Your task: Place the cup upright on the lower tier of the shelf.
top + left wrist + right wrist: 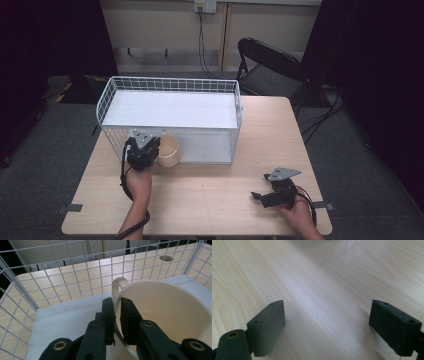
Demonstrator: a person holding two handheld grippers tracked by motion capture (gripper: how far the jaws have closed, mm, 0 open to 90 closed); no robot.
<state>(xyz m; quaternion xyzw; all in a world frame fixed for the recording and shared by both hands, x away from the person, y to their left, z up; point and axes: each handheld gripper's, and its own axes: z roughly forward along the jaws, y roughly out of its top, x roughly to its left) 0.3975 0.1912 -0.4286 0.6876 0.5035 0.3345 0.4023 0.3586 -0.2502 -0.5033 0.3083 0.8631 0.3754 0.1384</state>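
The left gripper (150, 146) was clamped on the rim of a cream mug (168, 150), one jaw inside the mug and the other outside, the wall pinched between them just beside the handle (119, 284). The mug sat at the near left corner of a white wire basket (172, 85), which lay on its side with the open face toward the person. In the left gripper view the mug (162, 315) rested over the basket's white floor panel (70, 317), with the wire mesh rising behind and to the left of it. The basket occupied the far left part of a light wooden table (210, 187).

The right gripper (264, 196) lay low over the table at the near right, well apart from the basket and mug. Its jaws stood wide (nothing between them but bare wood grain in the right gripper view). A black folding chair (267, 65) stood beyond the table's far edge.
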